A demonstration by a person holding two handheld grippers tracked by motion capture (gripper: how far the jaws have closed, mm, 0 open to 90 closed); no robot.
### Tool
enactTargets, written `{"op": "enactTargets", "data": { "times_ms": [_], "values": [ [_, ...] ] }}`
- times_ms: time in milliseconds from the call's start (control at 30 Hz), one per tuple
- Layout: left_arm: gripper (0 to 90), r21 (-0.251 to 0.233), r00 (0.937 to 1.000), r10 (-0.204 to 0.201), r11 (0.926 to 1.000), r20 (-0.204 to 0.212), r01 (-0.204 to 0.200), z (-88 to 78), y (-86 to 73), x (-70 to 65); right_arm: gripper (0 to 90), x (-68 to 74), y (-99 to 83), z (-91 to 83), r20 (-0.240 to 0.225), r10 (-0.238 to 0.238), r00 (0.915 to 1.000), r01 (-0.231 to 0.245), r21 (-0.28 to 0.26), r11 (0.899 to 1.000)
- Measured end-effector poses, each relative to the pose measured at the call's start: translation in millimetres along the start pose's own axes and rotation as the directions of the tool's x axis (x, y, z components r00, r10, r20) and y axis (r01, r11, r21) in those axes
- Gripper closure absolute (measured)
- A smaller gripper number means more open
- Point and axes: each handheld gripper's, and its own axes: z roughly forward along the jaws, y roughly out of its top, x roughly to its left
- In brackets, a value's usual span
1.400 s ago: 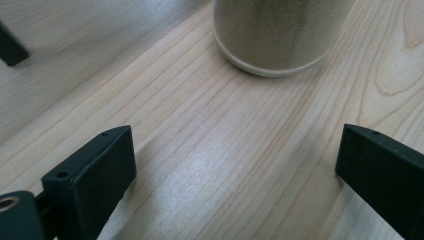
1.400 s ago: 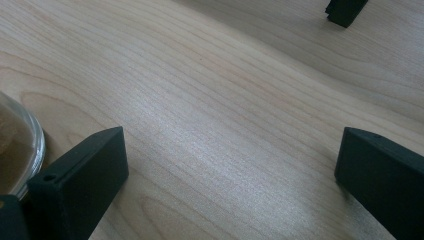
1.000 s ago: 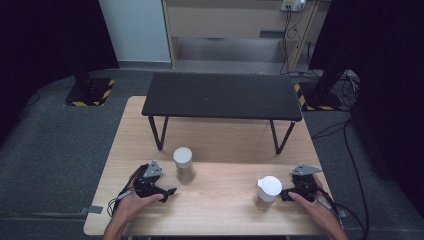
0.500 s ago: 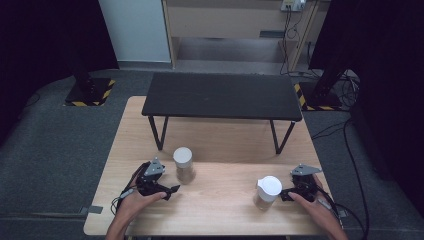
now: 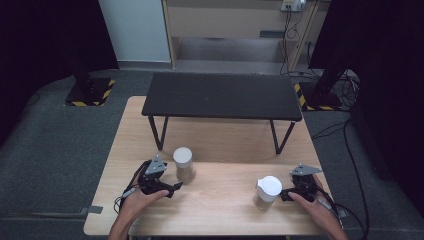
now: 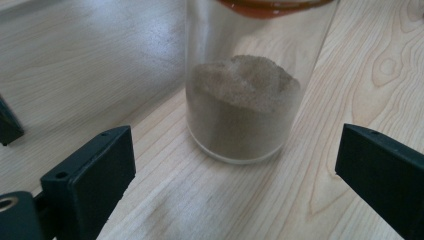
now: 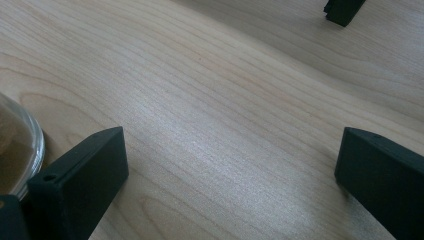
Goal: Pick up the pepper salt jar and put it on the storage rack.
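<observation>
Standing upright on the light wooden table [image 5: 215, 142], toward its near edge and left of the middle: a clear glass jar [image 5: 183, 164] with a pale lid, partly filled with brownish powder. Resting just beside that jar, on its left and toward the near left corner: the left gripper [image 5: 170, 187], held in the person's left hand [image 5: 137, 197], jaws spreading wide apart and gripping nothing. Showing close up in the left gripper view: the same jar [image 6: 242, 107], sitting between the two black jaws but farther out, touching neither, its powder heaped unevenly against the glass. Standing near the near right corner: a second jar [image 5: 267, 192] with a white lid, also holding brownish powder. Lying just to the right of it, near the right edge: the right gripper [image 5: 285, 194], held in the right hand [image 5: 315, 207], jaws likewise gaping open and empty. Appearing in the right gripper view: the curved glass edge of the second jar [image 7: 17, 145] just outside one jaw, bare wood lying between the jaws. Standing across the far half of the table: a small black bench [image 5: 222, 95] on thin dark legs.
</observation>
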Motion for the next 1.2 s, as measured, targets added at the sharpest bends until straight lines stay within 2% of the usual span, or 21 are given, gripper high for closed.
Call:
{"op": "enactTargets", "data": {
  "times_ms": [467, 600, 800, 967, 1033, 1067, 1100, 1200],
  "values": [
    [1.7, -0.056, 1.0000, 0.005, 0.9984, -0.006, -0.005, 5.6, 4.4, -8.4, 1.4, 0.1, -0.1, 0.0, 0.001, -0.001, 1.0000, 0.001, 0.000, 1.000],
    [1.7, -0.085, 0.9999, -0.007, 0.9964, -0.007, 0.006, 6.4, 3.9, -9.9, 1.4, 0.2, 0.0, -0.1, 0.001, 0.001, 1.0000, -0.001, 0.000, 1.000],
    [1.8, -0.141, 0.9991, -0.039, 0.9893, -0.016, 0.036, 7.8, 2.0, -11.0, 1.4, 0.5, -0.1, -0.1, 0.002, 0.002, 1.0000, -0.002, 0.000, 1.000],
    [2.0, -0.170, 0.9987, -0.044, 0.9846, -0.026, 0.039, 7.8, 0.9, -13.7, 1.5, 1.2, -0.3, -0.3, 0.004, 0.004, 1.0000, -0.004, 0.000, 1.000],
    [2.6, -0.195, 0.9986, -0.048, 0.9799, -0.024, 0.043, 8.5, 0.0, -14.8, 1.5, 1.4, -0.3, -0.3, 0.005, 0.006, 1.0000, -0.006, 0.000, 1.000],
    [2.9, -0.195, 0.9986, -0.048, 0.9799, -0.024, 0.043, 8.5, 0.0, -14.8, 1.5, 1.4, -0.3, -0.3, 0.005, 0.006, 1.0000, -0.006, 0.000, 1.000],
    [3.5, -0.212, 0.9981, -0.054, 0.9762, -0.031, 0.046, 9.1, -0.9, -16.1, 1.4, 1.4, -0.3, -0.3, 0.005, 0.006, 1.0000, -0.006, 0.000, 1.000],
    [5.5, -0.226, 0.9977, -0.057, 0.9730, -0.037, 0.048, 9.1, -1.8, -16.9, 1.4, 1.4, -0.3, -0.3, 0.005, 0.006, 1.0000, -0.006, 0.000, 1.000]
  ]
}}
